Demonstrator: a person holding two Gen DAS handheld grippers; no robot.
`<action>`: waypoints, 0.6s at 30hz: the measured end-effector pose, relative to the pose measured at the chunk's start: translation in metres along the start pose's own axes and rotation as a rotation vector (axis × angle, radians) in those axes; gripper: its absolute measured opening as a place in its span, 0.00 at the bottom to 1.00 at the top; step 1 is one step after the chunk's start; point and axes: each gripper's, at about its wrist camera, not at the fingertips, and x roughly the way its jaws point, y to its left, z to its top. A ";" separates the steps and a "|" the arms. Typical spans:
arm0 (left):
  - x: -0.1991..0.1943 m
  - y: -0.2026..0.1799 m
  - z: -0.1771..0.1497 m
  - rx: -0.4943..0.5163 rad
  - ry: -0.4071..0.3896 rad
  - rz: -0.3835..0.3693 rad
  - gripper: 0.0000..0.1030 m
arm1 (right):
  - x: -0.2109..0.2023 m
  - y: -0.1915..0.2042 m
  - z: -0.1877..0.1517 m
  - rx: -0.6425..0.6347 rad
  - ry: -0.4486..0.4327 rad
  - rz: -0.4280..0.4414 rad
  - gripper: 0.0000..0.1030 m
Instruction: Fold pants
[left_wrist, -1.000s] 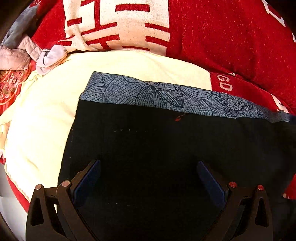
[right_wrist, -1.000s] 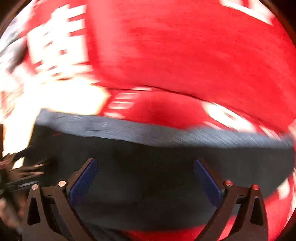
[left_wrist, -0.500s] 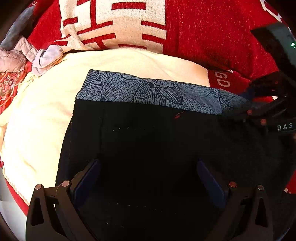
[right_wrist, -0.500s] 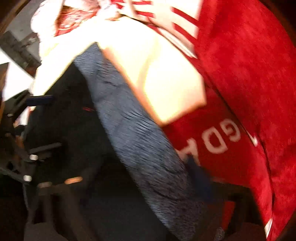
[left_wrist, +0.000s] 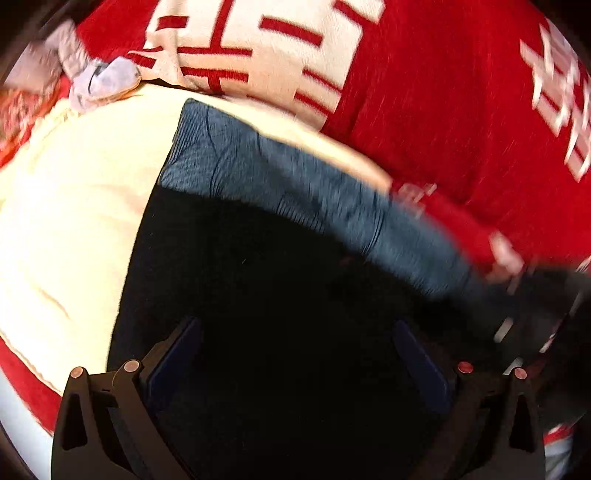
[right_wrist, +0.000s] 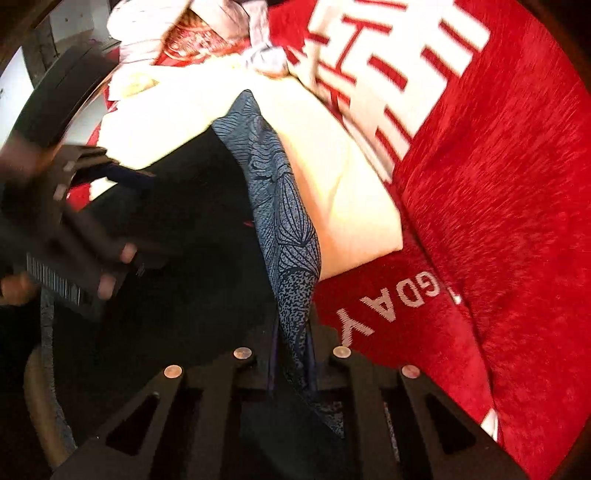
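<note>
Your right gripper (right_wrist: 291, 354) is clamped on the patterned blue waistband (right_wrist: 284, 221) of the black pants (left_wrist: 280, 295), which lie on a cream blanket (left_wrist: 74, 221) over red bedding (right_wrist: 498, 184); your left gripper (left_wrist: 295, 362) hangs wide above the dark fabric

The red blanket (right_wrist: 498, 221) bears white letters reading "GDAY".

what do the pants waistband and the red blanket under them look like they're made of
The waistband looks like a thin, smooth woven or knit fabric, matte blue-grey with a printed dark leaf-line pattern; it creases sharply where the right gripper pinches it. The red blanket looks like plush fleece or chenille: a fuzzy, soft-sheen pile with white lettering worked in. Both are guesses from the look alone.
</note>
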 end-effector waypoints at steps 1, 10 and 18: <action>-0.006 0.001 0.005 -0.030 -0.004 -0.033 1.00 | -0.007 0.012 -0.004 -0.007 -0.021 -0.041 0.12; 0.010 0.001 0.039 -0.297 0.035 -0.064 1.00 | -0.014 0.046 -0.023 -0.066 -0.041 -0.237 0.09; 0.063 0.004 0.034 -0.325 0.173 0.010 0.16 | -0.001 0.038 -0.022 -0.024 -0.032 -0.252 0.09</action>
